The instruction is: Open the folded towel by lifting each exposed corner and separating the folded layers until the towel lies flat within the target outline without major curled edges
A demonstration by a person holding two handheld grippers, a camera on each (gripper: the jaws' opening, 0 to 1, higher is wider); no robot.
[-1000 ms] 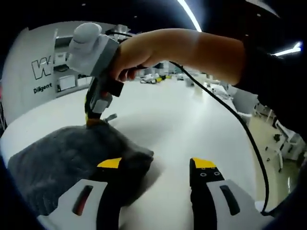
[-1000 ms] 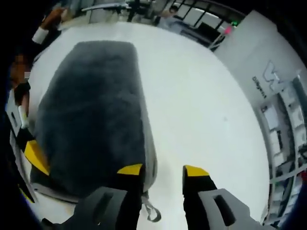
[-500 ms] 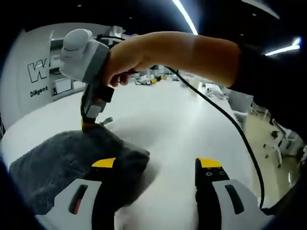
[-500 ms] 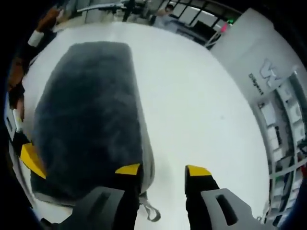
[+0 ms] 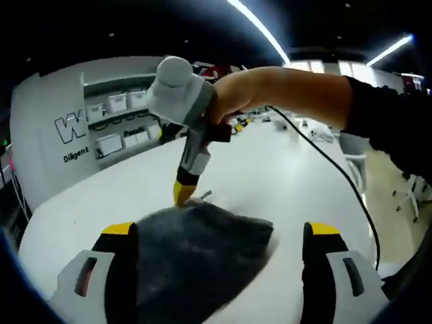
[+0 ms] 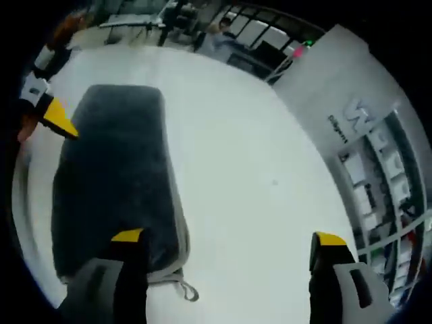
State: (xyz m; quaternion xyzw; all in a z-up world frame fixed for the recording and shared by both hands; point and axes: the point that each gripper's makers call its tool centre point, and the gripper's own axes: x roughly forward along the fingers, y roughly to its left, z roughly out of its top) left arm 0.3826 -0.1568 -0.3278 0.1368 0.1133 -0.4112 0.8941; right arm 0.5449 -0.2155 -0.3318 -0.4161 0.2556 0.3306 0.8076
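Your right claw point(image 5: 182, 194) points down at the gray towel's point(image 5: 196, 253) far edge, spread wide. Your left claw point(image 5: 219, 233) is wide open too.

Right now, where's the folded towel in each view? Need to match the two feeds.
Left gripper view: the grey towel lies low in the middle, between that view's own jaws, with the right claw at its far edge.
Right gripper view: the towel fills the left half, running up from the left jaw, its hanging loop at the bottom.
Shared landmark: the grey wall with white lettering, upper left and upper right respectively.
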